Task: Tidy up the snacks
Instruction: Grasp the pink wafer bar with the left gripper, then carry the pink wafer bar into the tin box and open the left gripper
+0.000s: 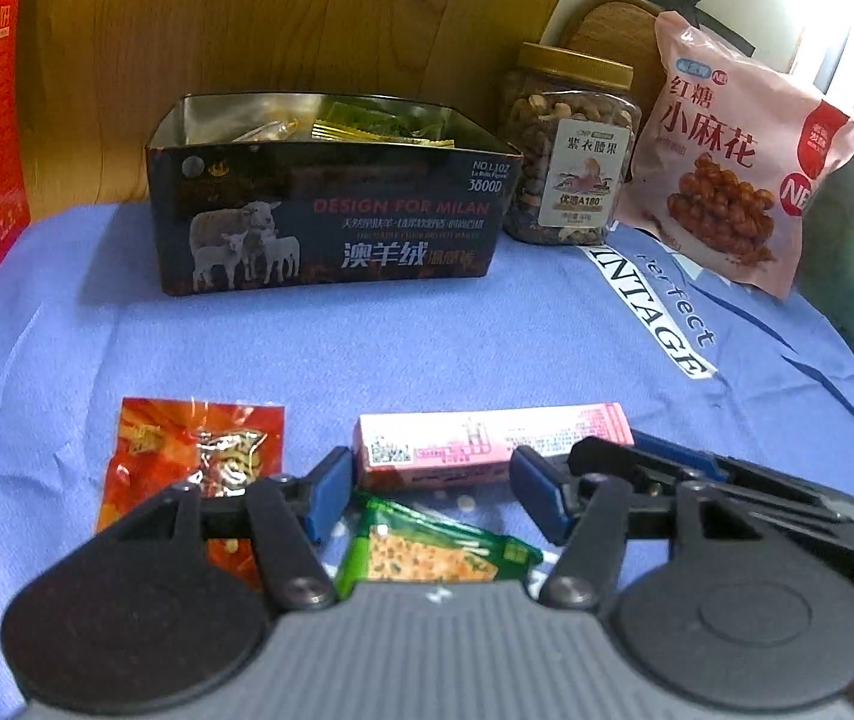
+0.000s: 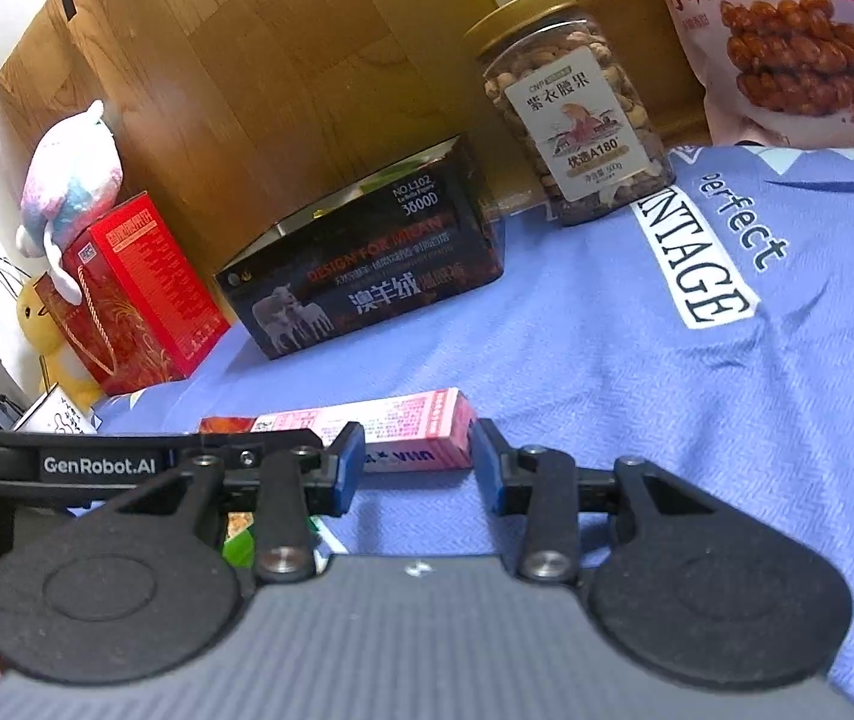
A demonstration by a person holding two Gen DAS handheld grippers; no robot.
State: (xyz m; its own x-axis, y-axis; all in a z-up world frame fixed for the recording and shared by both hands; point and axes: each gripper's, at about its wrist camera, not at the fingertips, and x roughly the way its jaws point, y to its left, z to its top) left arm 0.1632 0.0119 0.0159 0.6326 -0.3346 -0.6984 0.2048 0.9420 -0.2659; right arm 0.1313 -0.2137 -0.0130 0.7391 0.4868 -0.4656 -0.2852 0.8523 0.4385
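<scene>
Left gripper spread above green packet; right gripper spread, flanking end of pink box

The blue woven cloth is matt. The dark rectangular box has a shiny metallic lining; the clear plastic nut jar is glossy. The red foil snack packet is glossy and crinkled; the brown wooden panel is smooth.
</scene>
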